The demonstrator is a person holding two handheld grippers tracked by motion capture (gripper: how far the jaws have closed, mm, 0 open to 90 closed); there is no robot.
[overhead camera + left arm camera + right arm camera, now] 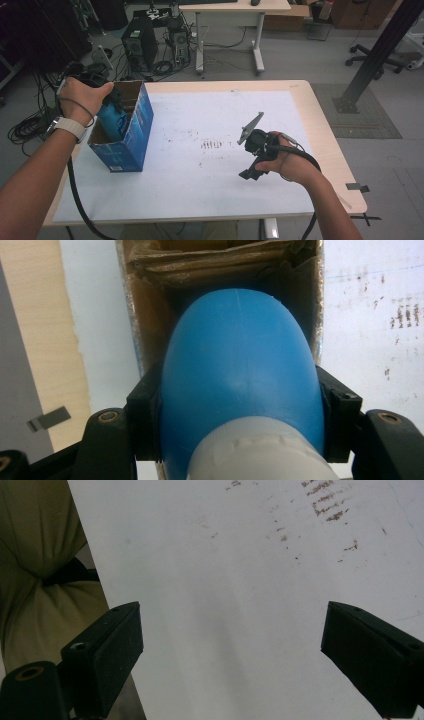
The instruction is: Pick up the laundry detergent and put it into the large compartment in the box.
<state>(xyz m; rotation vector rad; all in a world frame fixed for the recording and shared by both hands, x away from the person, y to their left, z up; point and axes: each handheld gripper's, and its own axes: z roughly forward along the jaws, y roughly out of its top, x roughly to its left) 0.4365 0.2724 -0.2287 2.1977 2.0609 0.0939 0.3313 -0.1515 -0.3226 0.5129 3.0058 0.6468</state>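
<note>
Your left gripper [240,435] is clamped on the blue bottle [240,375], whose long axis points straight down into the open box [135,130] at the counter's [320,115] left edge. Your right gripper [252,150] is spread apart, holding nothing, well apart from the box. The left gripper view shows the bottle's rounded end already between the cardboard walls; the high view shows the box standing upright.
</note>
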